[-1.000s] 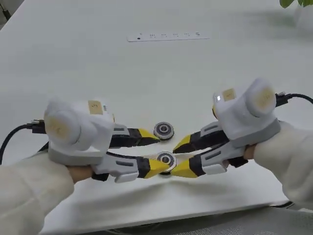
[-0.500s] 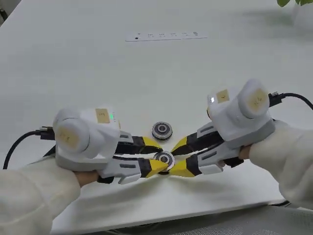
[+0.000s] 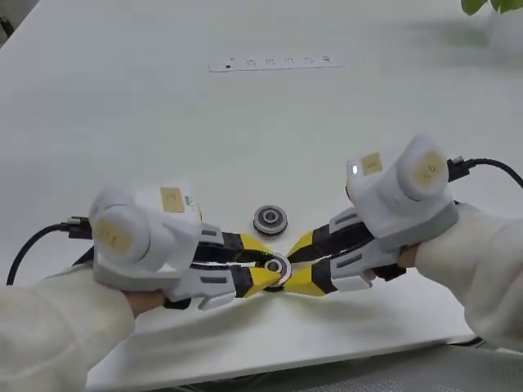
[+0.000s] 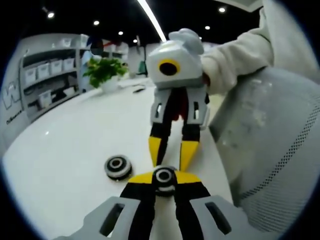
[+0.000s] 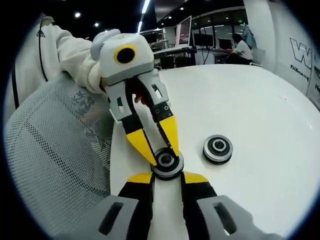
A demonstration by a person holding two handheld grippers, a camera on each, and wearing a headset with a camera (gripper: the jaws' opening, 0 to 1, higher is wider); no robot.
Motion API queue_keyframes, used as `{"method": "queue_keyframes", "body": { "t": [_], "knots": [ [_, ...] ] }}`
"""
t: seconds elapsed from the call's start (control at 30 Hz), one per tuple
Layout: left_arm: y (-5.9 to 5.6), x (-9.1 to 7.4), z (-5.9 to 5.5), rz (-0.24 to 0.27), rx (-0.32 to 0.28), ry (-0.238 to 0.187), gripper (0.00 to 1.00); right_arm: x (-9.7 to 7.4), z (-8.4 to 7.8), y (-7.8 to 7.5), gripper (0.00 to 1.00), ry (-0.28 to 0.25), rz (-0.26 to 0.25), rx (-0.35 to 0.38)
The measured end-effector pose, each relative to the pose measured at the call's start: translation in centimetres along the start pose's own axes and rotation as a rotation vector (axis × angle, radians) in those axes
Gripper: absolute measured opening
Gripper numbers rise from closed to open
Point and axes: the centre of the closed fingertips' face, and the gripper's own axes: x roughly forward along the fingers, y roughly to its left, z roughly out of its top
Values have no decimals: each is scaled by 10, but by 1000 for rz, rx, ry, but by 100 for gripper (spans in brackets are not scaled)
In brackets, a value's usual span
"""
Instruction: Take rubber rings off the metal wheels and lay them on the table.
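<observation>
Near the front edge of the white table (image 3: 245, 131), a metal wheel with a black rubber ring (image 3: 276, 266) sits between both grippers. My left gripper (image 3: 263, 265) comes in from the left and is shut on that wheel (image 4: 164, 177). Facing it from the right, my right gripper (image 3: 301, 261) stands open, its yellow tips either side of the wheel (image 5: 167, 162) with a small gap. A second ringed wheel (image 3: 270, 219) lies flat just beyond, untouched; it sits left of the jaws in the left gripper view (image 4: 118, 167) and right of them in the right gripper view (image 5: 218, 148).
A white power strip (image 3: 276, 63) lies far back on the table. Green plant leaves (image 3: 490, 6) show at the back right corner. A mesh chair back (image 4: 280, 150) stands close to the table's front edge. Black cables trail from both grippers.
My left gripper's jaws have drawn together onto the near wheel. Both grippers have shifted slightly toward each other. The right gripper's jaws keep about the same gap.
</observation>
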Motion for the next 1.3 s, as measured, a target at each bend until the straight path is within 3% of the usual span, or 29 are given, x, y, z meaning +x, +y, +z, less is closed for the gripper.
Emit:
{"method": "queue_keyframes", "body": {
  "t": [0.1,0.83,1.07,1.3],
  "knots": [
    [1,0,0,1,-3,-2,15,-2,-3,-2,10,3,-6,12],
    [1,0,1,4,-4,-10,15,-2,-4,-6,1,41,-39,-3],
    [1,0,1,9,14,-5,14,-2,-5,-9,0,41,-58,47],
    [1,0,1,12,16,-9,14,-3,-6,-12,0,33,-63,149]
  ]
}}
